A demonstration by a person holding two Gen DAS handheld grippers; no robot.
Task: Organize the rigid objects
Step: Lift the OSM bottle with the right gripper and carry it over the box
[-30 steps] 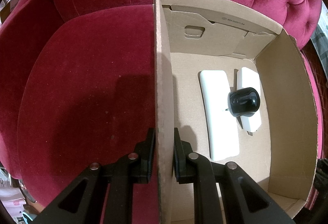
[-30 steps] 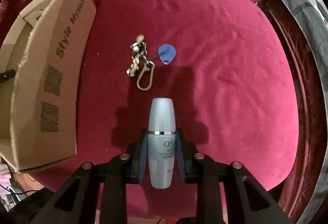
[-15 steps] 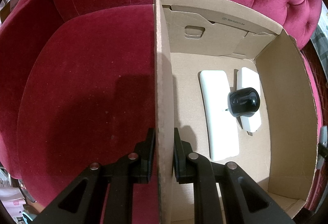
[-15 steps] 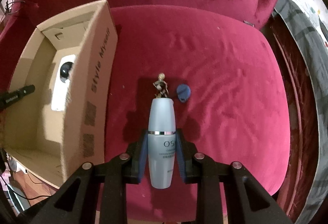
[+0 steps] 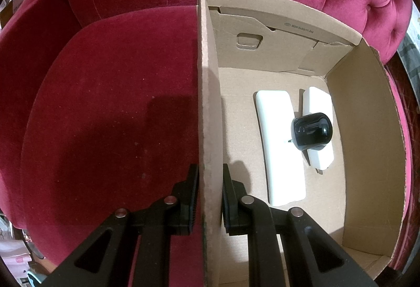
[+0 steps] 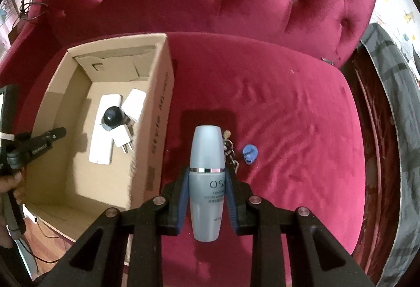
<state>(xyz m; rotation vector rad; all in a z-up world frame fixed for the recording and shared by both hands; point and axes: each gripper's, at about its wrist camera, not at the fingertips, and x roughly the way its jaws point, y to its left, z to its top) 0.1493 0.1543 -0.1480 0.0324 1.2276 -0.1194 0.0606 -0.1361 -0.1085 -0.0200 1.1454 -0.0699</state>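
The pale blue bottle [image 6: 207, 179] was gripped between the fingers of the right claw [image 6: 207, 204] and held above the red velvet seat [image 6: 302, 129], to the right of the cardboard box [image 6: 157, 129]. The box's left wall [image 5: 208, 129] was pinched by the left claw [image 5: 210, 197], steadying it. A transfer step was judged under way: the bottle needed carrying over the box rim and lowering beside the white items [image 5: 278, 145] and black object [image 5: 311, 131] inside. Keys [image 6: 231, 153] and a blue tag [image 6: 250, 153] were left lying right of the box.

Pale blue bottle [image 6: 207, 182] in claw, box [image 6: 157, 113] beside
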